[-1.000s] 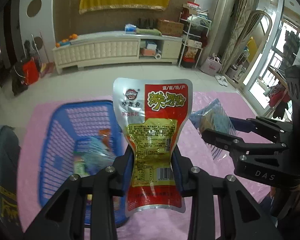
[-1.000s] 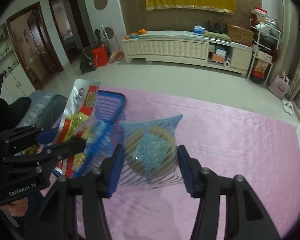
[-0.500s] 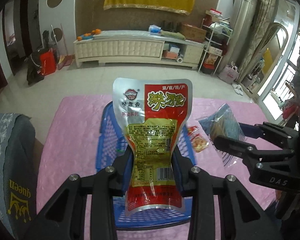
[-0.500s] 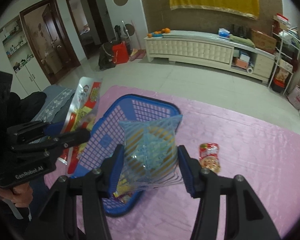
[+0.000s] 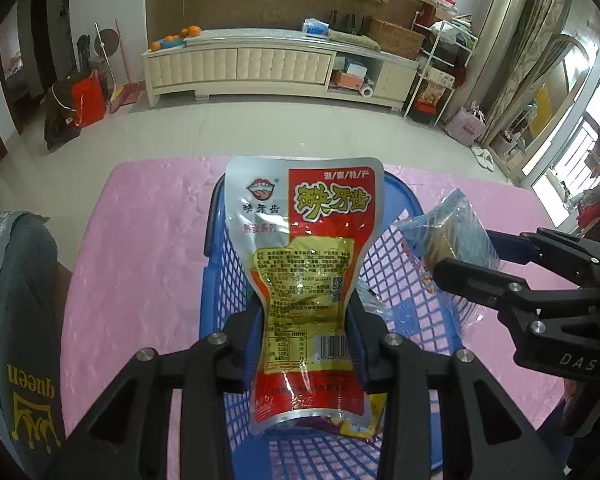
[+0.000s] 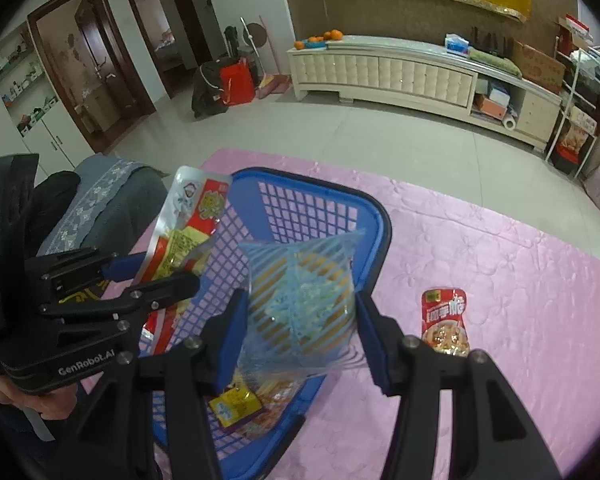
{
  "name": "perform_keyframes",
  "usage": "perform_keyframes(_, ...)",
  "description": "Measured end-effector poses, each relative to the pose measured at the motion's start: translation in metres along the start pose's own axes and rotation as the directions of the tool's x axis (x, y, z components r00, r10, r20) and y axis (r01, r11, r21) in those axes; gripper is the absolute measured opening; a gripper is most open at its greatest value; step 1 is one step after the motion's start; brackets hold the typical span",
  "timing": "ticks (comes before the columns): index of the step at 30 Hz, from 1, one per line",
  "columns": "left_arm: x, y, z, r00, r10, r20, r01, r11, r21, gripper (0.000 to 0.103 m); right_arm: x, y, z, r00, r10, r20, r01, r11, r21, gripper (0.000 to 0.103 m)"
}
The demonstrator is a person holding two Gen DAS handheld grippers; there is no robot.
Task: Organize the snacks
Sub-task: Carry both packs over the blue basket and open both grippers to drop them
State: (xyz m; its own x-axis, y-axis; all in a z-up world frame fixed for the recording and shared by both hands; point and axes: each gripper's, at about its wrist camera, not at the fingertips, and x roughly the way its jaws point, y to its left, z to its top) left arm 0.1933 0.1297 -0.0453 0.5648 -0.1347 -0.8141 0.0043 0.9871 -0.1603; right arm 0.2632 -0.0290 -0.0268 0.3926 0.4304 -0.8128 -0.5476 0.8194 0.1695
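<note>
Fingers (image 5: 256, 332) of two grippers grip one packet each; one basket (image 6: 382, 236).

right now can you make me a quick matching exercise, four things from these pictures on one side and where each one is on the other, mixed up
Things:
1. silver and red pouch
2. blue striped bag
3. small red packet
4. yellow packet

Places:
A. lying on the pink cloth beside the basket
B. inside the blue basket
C. in the left gripper
D. in the right gripper

Pairs: 1-C, 2-D, 3-A, 4-B
</note>
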Motion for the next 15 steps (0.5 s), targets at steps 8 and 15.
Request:
perform_keyframes(8,0.013,0.004,0.011,0.999,0.033,0.006,-0.033,0.999,-0.005,0.062,0.005,-0.01,-0.002,1.0,-0.019,-0.015,0.019,1.0,0.019,0.058)
perform_keyframes(15,0.003,0.008,0.002,1.0,0.009,0.021,-0.008,1.0,-0.027,0.07,0.001,-0.012,-0.005,1.0,-0.023,-0.018,0.024,0.999,0.038,0.058)
